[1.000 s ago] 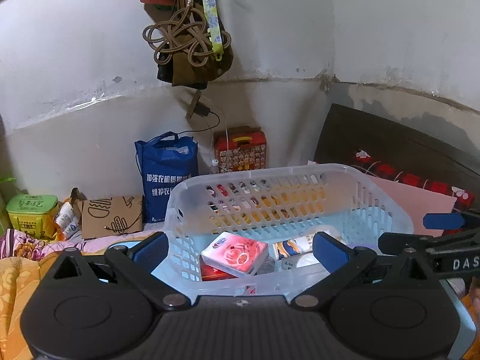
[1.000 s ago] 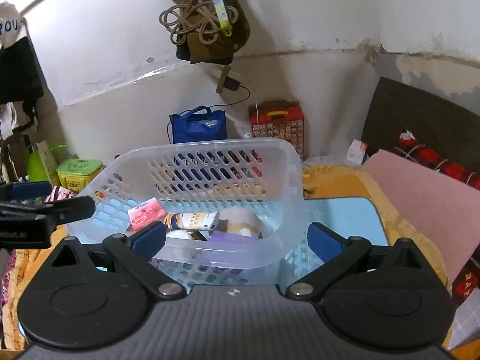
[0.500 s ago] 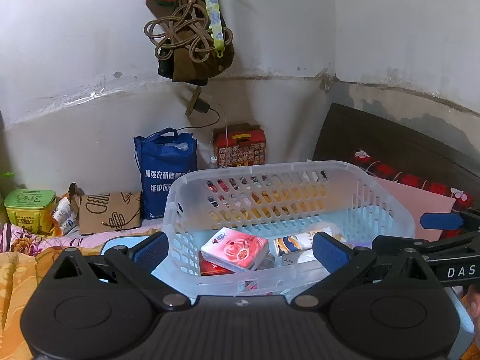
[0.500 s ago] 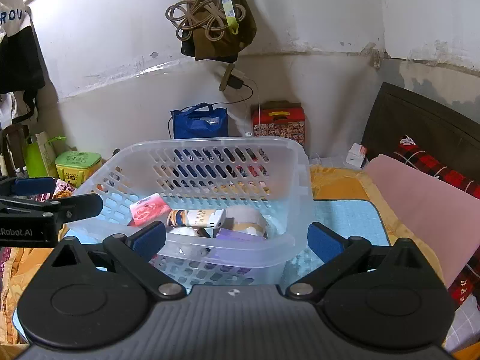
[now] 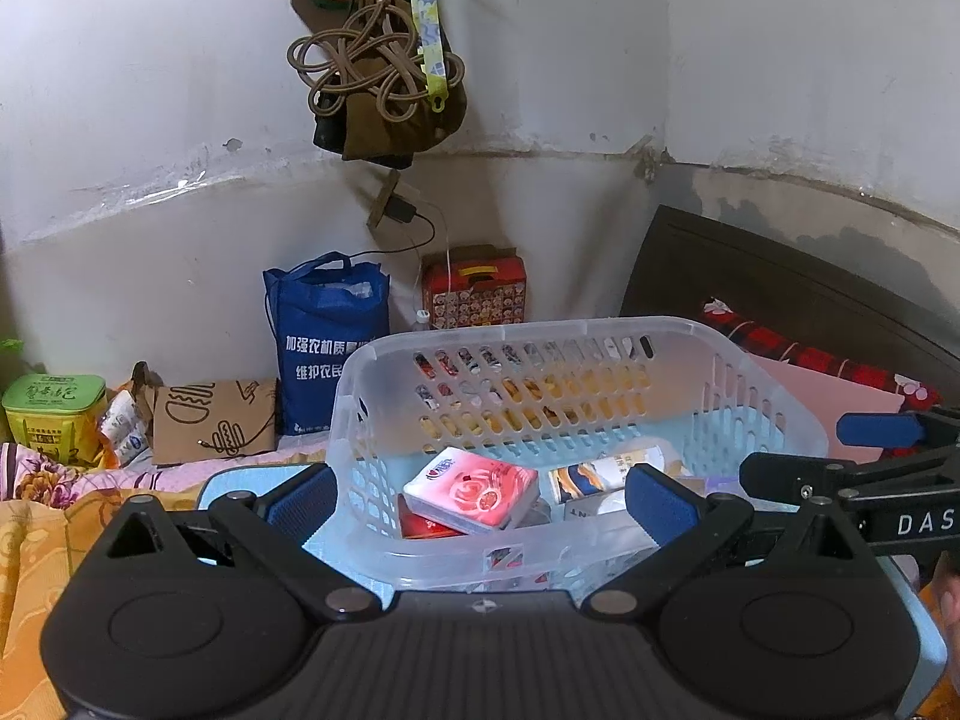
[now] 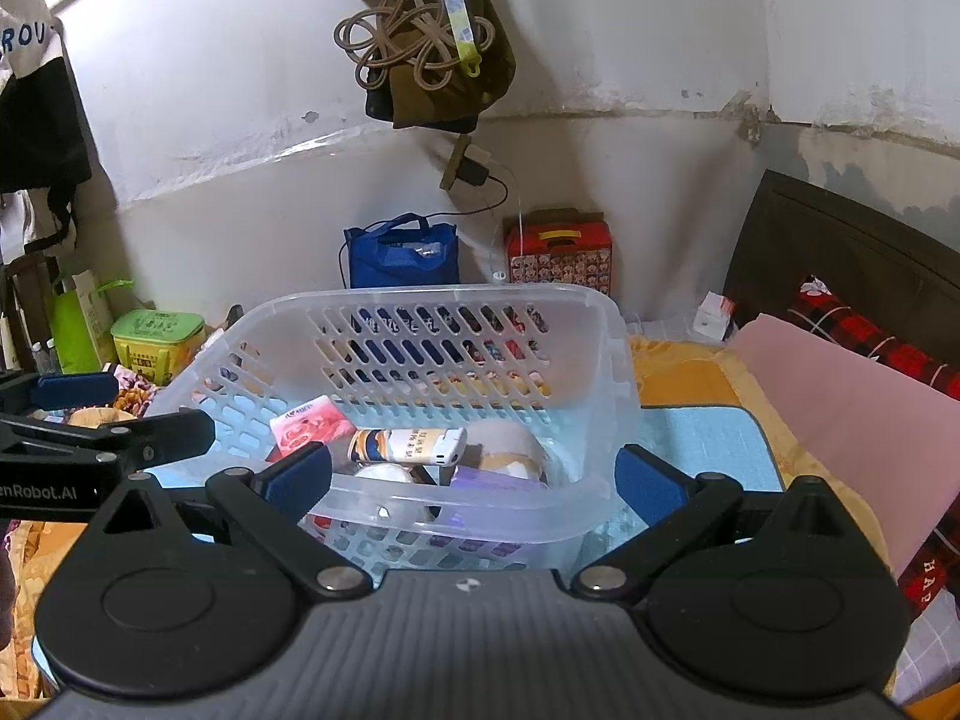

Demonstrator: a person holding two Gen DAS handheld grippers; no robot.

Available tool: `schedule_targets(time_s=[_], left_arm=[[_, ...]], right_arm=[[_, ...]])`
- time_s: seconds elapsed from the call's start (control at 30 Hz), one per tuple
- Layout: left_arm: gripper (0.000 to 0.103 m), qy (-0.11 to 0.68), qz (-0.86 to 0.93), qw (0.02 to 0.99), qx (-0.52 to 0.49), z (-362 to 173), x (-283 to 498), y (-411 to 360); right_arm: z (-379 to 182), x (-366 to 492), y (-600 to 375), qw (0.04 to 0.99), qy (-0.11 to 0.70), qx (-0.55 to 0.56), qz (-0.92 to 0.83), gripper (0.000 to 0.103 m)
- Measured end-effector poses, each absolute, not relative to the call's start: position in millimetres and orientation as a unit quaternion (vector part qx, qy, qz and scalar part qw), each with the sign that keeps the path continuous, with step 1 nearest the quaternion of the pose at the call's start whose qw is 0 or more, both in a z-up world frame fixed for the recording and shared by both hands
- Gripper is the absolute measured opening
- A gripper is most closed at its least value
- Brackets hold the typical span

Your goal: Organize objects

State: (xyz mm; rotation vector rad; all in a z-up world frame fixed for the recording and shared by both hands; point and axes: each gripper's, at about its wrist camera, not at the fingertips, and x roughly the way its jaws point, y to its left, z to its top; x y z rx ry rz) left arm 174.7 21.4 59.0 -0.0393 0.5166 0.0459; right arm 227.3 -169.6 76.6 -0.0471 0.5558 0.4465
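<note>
A clear plastic basket [image 5: 750,378] [image 6: 606,360] stands on a light blue mat [image 6: 696,438]. Inside lie a pink tissue pack [image 5: 471,489] [image 6: 309,426], a small printed carton [image 5: 585,474] [image 6: 408,447], a tape roll [image 6: 504,450] and a purple item [image 6: 492,483]. My left gripper [image 5: 480,501] is open and empty, just in front of the basket's near rim. My right gripper [image 6: 474,480] is open and empty at the basket's near side. Each gripper shows at the edge of the other's view: the right one [image 5: 852,462], the left one [image 6: 102,420].
A blue tote bag [image 5: 327,336], a red patterned box [image 5: 474,291], a brown paper bag [image 5: 213,423] and a green tin [image 5: 54,411] line the wall. A dark headboard [image 6: 840,258], a pink sheet [image 6: 840,408] and a red plaid pillow [image 6: 870,336] are at right. Bags hang above [image 5: 384,84].
Both grippers have drawn back and risen slightly, so the basket sits a little lower and farther in both views. Both stay open. The basket and its contents have not moved.
</note>
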Motion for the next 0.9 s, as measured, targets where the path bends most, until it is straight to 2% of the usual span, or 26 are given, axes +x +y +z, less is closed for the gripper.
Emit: schedule_targets(time_s=[0.9], left_arm=[[0.103, 0.256, 0.024, 0.966, -0.029, 56.3, 175.6, 25.8]], right_arm=[[74.4, 225.7, -163.5, 0.936, 0.276, -0.035, 0.217, 0.103]])
